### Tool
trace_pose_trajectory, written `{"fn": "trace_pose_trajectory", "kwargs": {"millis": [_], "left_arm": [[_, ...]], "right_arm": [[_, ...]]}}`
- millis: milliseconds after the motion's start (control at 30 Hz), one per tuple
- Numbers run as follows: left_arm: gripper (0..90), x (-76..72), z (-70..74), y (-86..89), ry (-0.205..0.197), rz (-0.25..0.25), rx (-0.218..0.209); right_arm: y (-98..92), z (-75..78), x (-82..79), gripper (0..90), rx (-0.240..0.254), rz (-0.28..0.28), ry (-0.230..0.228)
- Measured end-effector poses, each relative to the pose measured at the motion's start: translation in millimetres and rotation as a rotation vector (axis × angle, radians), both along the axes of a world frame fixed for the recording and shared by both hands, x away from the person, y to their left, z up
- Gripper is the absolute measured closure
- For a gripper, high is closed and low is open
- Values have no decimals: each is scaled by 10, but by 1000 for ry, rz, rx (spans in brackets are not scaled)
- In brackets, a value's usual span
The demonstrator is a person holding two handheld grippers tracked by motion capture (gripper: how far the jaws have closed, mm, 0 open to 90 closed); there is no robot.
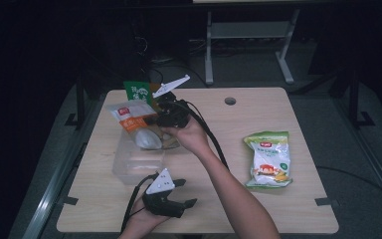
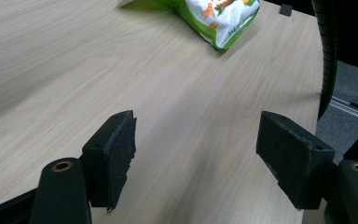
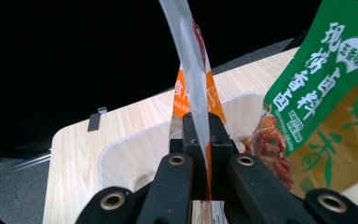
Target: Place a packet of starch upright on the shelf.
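My right gripper (image 1: 158, 119) is shut on the edge of an orange-and-white snack packet (image 1: 135, 125), which it holds over a clear plastic container (image 1: 129, 167) at the table's left. In the right gripper view the jaws (image 3: 203, 128) pinch the thin packet (image 3: 192, 65) edge-on above the container (image 3: 121, 158). A green packet (image 3: 326, 79) leans just beside it, seen in the high view as the green packet (image 1: 138, 91) behind the container. My left gripper (image 1: 185, 193) rests near the front edge, open with nothing between its jaws (image 2: 196, 140).
A green-and-white snack bag (image 1: 268, 158) lies flat on the right side of the wooden table (image 1: 219, 124); its corner, the green-and-white bag (image 2: 214, 18), lies ahead of the left jaws. A black cable (image 1: 214, 142) trails along the right forearm. A round grommet hole (image 1: 230, 101) is at the back.
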State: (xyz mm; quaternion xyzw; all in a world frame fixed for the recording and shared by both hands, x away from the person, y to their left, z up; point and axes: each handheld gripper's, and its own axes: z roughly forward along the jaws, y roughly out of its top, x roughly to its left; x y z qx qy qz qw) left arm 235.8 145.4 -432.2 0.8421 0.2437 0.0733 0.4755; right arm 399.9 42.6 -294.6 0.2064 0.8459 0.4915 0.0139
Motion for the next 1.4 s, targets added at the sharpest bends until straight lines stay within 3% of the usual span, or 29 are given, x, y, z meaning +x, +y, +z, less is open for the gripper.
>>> {"fn": "trace_pose_trajectory", "kwargs": {"millis": [333, 400, 567, 767, 1067, 1200, 1267, 1400], "left_arm": [[278, -6, -8, -12, 2, -9, 7], [278, -15, -17, -28, 7, -5, -7], [274, -4, -13, 5, -5, -13, 15], [274, 2, -11, 22, -6, -5, 5], [274, -3, -22, 15, 2, -5, 8], [274, -5, -21, 12, 2, -4, 3], [274, -7, -23, 11, 3, -4, 4], [274, -14, -26, 3, 9, -5, 6]], "right_arm": [[230, -167, 87, 899, -18, 11, 24], [275, -214, 93, 898, -9, 13, 35], [388, -311, 100, 898, -1, 31, 56], [479, -443, 164, 898, 18, 37, 82], [479, -640, 202, 897, 15, 27, 112], [465, -656, 192, 887, 13, 14, 106], [458, -641, 182, 836, 9, 13, 102], [394, -590, 161, 790, -39, 10, 88]]}}
